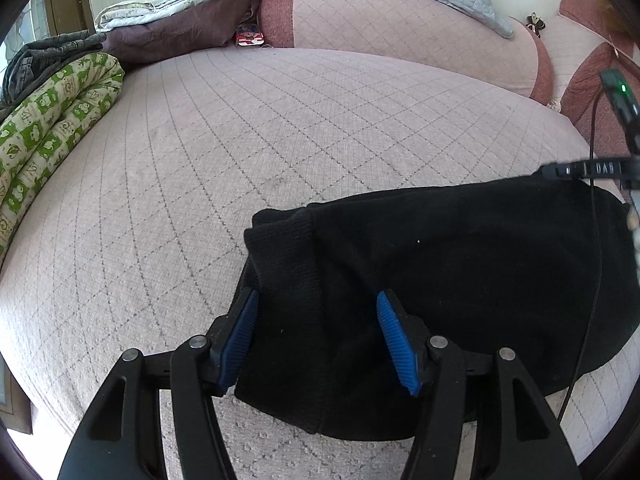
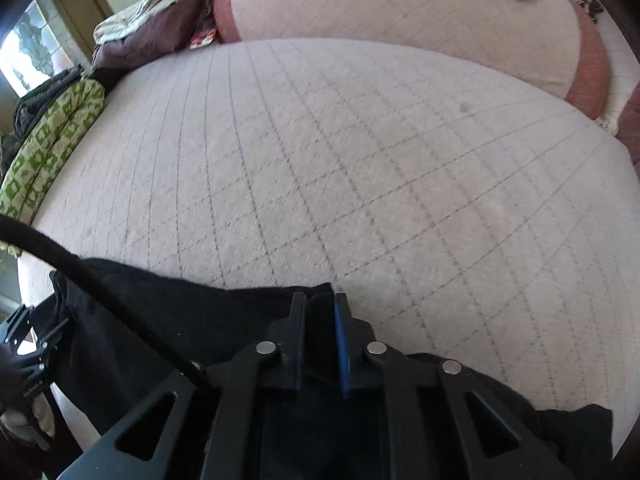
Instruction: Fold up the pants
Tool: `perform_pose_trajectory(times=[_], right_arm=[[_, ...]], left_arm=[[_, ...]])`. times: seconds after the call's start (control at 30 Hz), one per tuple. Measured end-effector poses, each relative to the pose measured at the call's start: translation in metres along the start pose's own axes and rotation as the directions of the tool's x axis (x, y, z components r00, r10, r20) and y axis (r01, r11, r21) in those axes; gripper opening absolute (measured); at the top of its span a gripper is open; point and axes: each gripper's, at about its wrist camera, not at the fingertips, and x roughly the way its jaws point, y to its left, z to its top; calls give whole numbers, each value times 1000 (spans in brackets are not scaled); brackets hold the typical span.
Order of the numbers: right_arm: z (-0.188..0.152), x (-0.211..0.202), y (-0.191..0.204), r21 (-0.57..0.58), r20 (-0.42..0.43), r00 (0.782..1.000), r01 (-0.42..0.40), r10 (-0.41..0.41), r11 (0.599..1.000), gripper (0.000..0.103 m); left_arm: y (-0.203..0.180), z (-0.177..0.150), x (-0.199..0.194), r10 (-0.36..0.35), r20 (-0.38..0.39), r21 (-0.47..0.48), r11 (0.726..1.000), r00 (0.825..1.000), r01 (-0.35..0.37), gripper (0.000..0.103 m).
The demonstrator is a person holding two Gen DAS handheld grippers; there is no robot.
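The black pants (image 1: 460, 280) lie folded on the pink quilted sofa seat (image 1: 240, 160). My left gripper (image 1: 318, 300) is open, its blue-padded fingers (image 1: 244, 332) standing to either side of the ribbed cuff end of the pants. In the right wrist view my right gripper (image 2: 318, 300) is shut on a fold of the black pants (image 2: 160, 320) at their far edge. The left gripper's body (image 2: 20, 344) shows at the lower left of that view.
A green and cream patterned blanket (image 1: 52, 128) lies rolled along the seat's left side, with dark clothes (image 1: 44, 56) behind it. Grey and maroon bedding (image 1: 168, 28) is piled at the back left. The sofa backrest (image 1: 400, 36) rises behind. A black cable (image 1: 596, 260) crosses the pants.
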Motion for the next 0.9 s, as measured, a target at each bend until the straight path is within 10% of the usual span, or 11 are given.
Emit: perform_pose_trajectory(times=[0.33,0.47,0.77,0.9], right_arm=[[35,27,-4,58,4,998,66,-67,996,7],[31,-11,-16,147,130,990,44,-63,988,38],[-69,-86,-54,266,156,983,54,-99,962,48],[-115,-105,-120,512,202,976,-35,-81,858,38]], left_arm=[[-2,-3,-1,8,12,7,1000,1000,-8,61],[-1,-3,-5,-9,9,-11,1000,1000,9,61],[10,3,-18,-140,35,-123,982,990,143,61],[-1,2,-9,-82,2,-80,993,997,82,63]])
